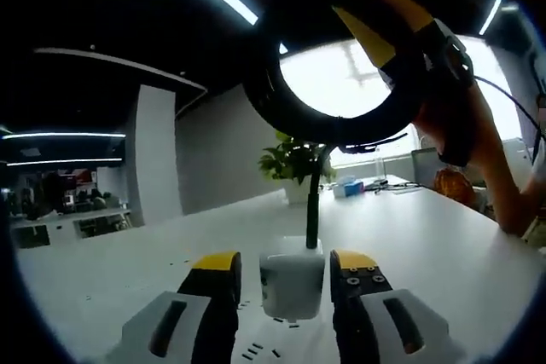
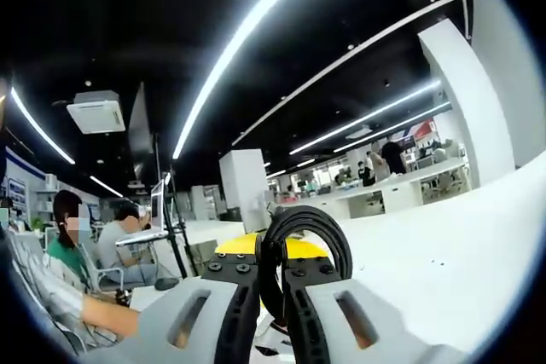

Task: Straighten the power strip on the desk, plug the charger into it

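A white charger block [image 1: 292,283] sits between the yellow-tipped jaws of my left gripper [image 1: 284,266], which is shut on it just above the white desk [image 1: 444,245]. Its dark cable [image 1: 312,210] rises from the block into a big black loop [image 1: 271,101]. At the top right of the left gripper view, my right gripper [image 1: 372,8] clamps that loop, with a person's hand [image 1: 478,138] behind it. In the right gripper view the jaws of the right gripper [image 2: 273,263] are shut on the black cable loop [image 2: 338,240].
A potted plant [image 1: 294,164] and small items [image 1: 350,187] stand at the desk's far edge. Small dark marks [image 1: 260,349] dot the desk near my left jaws. People sit at laptops [image 2: 102,249] to the left. More desks [image 2: 401,193] run behind.
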`<action>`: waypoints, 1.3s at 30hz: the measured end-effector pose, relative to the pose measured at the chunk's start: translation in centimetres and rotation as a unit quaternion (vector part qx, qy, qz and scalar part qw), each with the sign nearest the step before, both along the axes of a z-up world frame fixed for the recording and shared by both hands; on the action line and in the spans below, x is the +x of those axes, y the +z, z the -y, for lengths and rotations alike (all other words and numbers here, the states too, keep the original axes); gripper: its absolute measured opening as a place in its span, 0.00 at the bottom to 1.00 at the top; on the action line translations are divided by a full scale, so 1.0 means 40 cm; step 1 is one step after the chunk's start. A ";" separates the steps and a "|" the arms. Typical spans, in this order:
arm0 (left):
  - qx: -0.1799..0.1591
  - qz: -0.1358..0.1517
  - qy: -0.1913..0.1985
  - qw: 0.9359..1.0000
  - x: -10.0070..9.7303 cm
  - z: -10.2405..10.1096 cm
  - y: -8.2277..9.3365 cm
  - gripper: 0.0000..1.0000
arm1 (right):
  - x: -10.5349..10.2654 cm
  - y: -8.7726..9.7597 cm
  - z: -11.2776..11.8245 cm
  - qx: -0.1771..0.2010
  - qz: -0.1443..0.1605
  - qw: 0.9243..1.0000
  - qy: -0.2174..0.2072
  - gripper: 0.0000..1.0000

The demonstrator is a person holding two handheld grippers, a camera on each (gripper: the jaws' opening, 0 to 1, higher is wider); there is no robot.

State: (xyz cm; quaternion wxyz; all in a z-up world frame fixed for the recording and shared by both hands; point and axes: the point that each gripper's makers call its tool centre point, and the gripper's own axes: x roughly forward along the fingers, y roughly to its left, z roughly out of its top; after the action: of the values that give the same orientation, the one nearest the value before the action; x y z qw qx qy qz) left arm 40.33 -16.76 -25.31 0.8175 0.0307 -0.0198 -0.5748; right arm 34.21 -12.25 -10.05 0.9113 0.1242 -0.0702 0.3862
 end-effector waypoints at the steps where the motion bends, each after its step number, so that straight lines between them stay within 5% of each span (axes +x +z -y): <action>1: 0.000 0.001 0.001 1.000 0.000 0.000 0.000 0.41 | 0.000 -0.001 -0.001 0.000 0.000 1.000 0.000 0.06; 9: 0.002 0.003 -0.005 1.000 -0.008 0.006 -0.002 0.29 | 0.003 -0.005 -0.003 0.003 -0.004 1.000 0.002 0.06; 20: 0.011 0.001 -0.012 1.000 -0.009 0.009 -0.003 0.28 | 0.002 -0.004 -0.001 0.003 -0.001 1.000 0.001 0.06; 28: 0.019 -0.016 -0.059 0.998 -0.021 0.015 -0.012 0.27 | -0.002 -0.007 -0.001 0.000 0.000 1.000 0.000 0.06; 39: 0.058 0.000 -0.087 0.995 -0.005 0.024 -0.014 0.27 | 0.001 -0.011 0.016 -0.014 -0.006 1.000 -0.009 0.06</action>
State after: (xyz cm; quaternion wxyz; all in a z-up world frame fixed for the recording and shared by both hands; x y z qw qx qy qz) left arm 40.12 -17.74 -25.88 0.7614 0.0768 0.0108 -0.6436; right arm 34.26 -12.88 -10.49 0.9169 0.1129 -0.0607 0.3780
